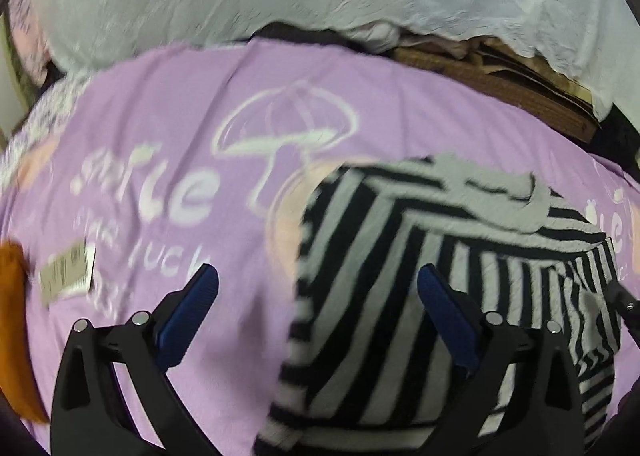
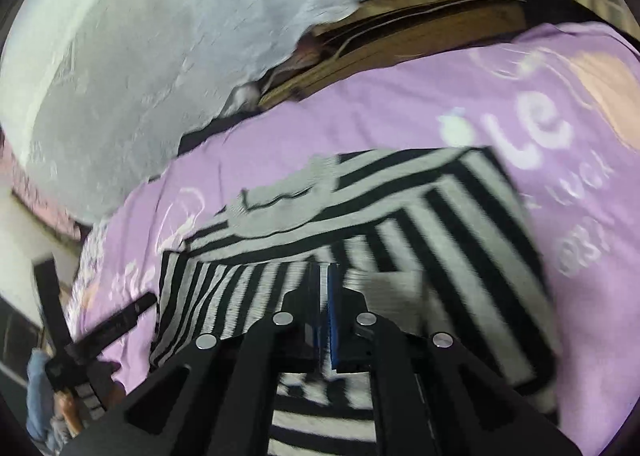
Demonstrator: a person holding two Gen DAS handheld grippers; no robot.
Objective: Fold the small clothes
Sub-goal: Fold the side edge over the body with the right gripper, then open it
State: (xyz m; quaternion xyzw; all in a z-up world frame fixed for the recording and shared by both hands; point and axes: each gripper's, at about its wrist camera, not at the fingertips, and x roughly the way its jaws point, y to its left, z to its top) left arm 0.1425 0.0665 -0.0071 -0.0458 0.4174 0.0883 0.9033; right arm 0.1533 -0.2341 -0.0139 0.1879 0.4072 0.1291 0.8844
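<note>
Two grippers: one striped top (image 1: 420, 296)
Top: lies on the purple sheet (image 1: 160, 116)
Left gripper (image 1: 318, 280): fingers spread, over the top's edge
Right gripper (image 2: 325, 280): fingers pressed together; pinching cloth or not, cannot tell

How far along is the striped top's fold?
Done: the striped top lies on the purple sheet, one side already turned in. In hand: the right gripper is shut, apparently pinching its fabric; the left gripper hangs open. Left: finishing the remaining folds.
</note>
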